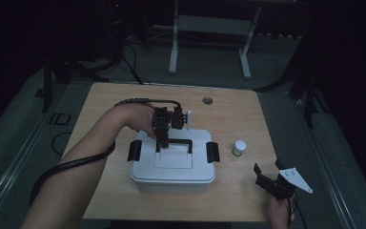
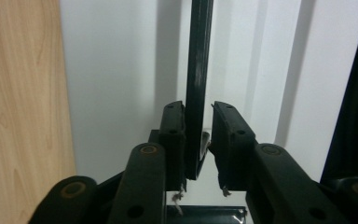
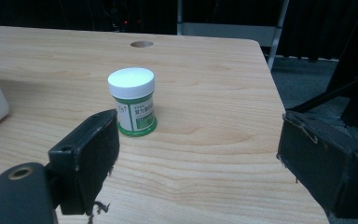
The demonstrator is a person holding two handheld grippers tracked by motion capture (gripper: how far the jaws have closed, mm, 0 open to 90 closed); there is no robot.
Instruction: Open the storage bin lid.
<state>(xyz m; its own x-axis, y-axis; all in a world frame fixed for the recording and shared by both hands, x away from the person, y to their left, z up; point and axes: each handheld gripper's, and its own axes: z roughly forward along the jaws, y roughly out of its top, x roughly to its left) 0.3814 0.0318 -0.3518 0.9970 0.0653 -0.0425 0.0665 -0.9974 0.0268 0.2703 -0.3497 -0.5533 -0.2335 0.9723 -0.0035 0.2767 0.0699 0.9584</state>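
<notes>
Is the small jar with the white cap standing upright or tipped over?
Upright: the small jar stands on its green base on the table, white cap on top.

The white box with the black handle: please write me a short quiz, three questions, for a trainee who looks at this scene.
1. True or false: the left tool is closed on the black handle of the white box.
2. Where does the small white-capped jar stand? A: on the box lid. B: on the table, beside the box. C: between the pads of the right tool.
3. Fill in: the jaws of the right tool are ___ and hold nothing.

Key: 1 true; 2 B; 3 open.
</notes>
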